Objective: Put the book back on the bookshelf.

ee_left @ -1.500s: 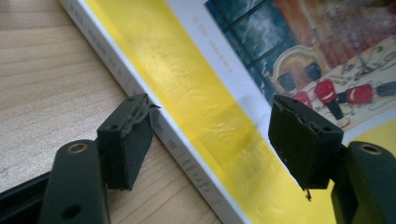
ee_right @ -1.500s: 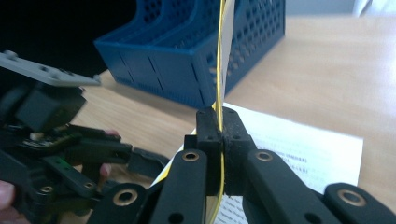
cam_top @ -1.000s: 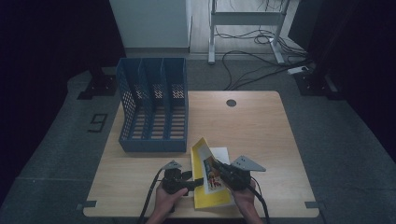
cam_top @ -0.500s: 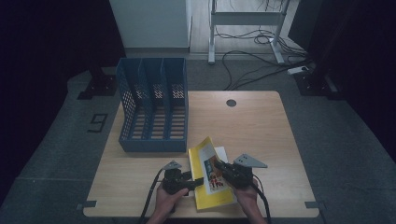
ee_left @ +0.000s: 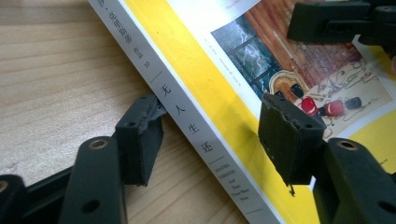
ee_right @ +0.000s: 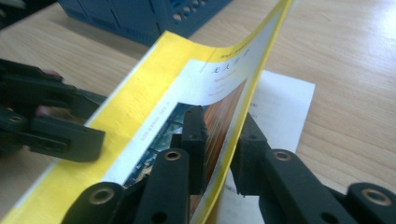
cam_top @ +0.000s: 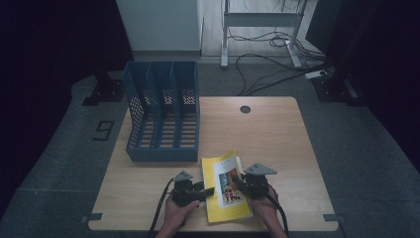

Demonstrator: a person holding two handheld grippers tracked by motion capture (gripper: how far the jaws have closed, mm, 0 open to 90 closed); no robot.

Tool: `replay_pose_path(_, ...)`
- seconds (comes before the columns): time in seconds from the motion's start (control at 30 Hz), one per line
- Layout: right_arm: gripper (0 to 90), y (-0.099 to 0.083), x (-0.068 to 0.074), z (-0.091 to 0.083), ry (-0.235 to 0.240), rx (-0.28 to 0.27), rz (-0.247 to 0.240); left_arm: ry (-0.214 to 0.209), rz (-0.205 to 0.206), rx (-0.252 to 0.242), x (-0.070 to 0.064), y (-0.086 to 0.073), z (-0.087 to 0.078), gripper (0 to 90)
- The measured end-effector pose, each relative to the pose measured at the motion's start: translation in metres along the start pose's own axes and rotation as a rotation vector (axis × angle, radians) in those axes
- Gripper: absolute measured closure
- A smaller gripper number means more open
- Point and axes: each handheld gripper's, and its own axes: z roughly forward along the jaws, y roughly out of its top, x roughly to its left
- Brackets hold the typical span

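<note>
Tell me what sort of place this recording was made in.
Probably a lab or office set up for recording, not a home. A small wooden table stands alone on grey flooring, a blue file rack sits on it, and loose cables trail under a metal desk frame behind.

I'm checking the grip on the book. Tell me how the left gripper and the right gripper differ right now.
The left gripper is open, its jaws straddling the spine of the book; the right gripper is shut on the front cover, one jaw on each face. The left sits low at the table, whereas the right holds the cover lifted and curved above the white page. Both have black jaws and work on the same yellow book.
</note>
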Motion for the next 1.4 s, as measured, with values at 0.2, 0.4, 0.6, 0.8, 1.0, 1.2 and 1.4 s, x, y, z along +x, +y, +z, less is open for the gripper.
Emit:
replay_pose_path(0.2,69.9,-0.002,-0.004,0.003,-0.015,0.034,0.009,0.006,0.011,0.001,0.0,0.0,0.0,41.6)
replay_pose_path(0.4,64.4,-0.002,-0.003,0.004,-0.047,0.057,-0.021,0.001,0.009,0.001,0.0,0.0,0.0,41.5)
replay_pose_path(0.6,60.8,-0.003,-0.003,0.006,-0.077,0.076,-0.038,-0.011,-0.004,-0.002,0.002,0.0,0.0,40.8)
replay_pose_path(0.8,55.6,-0.003,-0.005,0.005,-0.089,0.081,-0.028,-0.02,-0.008,-0.001,0.002,0.0,0.0,40.0)
replay_pose_path(1.0,51.1,-0.005,-0.007,0.006,-0.107,0.085,-0.013,-0.022,-0.01,-0.001,0.003,0.0,0.0,39.8)
replay_pose_path(1.2,49.1,-0.006,-0.009,0.007,-0.11,0.087,-0.01,-0.019,-0.011,-0.001,0.002,0.0,0.0,40.1)
replay_pose_path(1.4,45.8,-0.01,-0.007,0.012,-0.142,0.104,-0.013,-0.023,-0.015,-0.001,0.003,0.001,0.0,40.2)
